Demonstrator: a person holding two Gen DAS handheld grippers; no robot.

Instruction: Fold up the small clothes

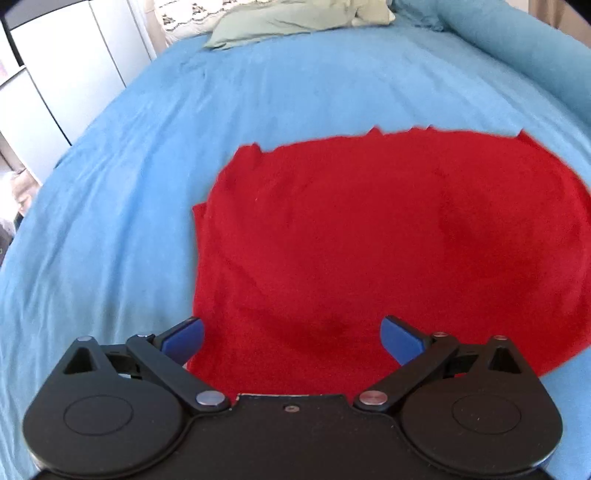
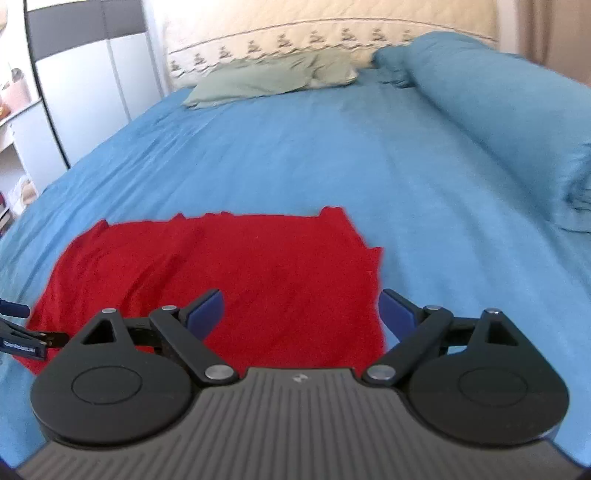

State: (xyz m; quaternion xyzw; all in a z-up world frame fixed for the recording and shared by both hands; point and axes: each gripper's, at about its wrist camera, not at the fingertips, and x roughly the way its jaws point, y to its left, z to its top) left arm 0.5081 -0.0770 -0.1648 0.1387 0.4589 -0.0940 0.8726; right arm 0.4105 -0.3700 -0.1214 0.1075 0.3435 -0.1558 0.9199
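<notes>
A red garment (image 1: 369, 236) lies flat on the blue bedsheet (image 1: 258, 92), its far edge uneven. My left gripper (image 1: 291, 338) is open and empty above the garment's near left part, its left blue pad at the left edge. In the right wrist view the same garment (image 2: 229, 273) lies spread out. My right gripper (image 2: 301, 310) is open and empty over the garment's near right corner, its right pad just past the right edge. Part of the left gripper (image 2: 22, 332) shows at the left edge of the right wrist view.
A pale green pillow (image 2: 266, 81) lies at the head of the bed by a cream headboard (image 2: 332, 29). A rolled blue duvet (image 2: 498, 122) runs along the right side. White wardrobe doors (image 2: 85, 92) stand left of the bed.
</notes>
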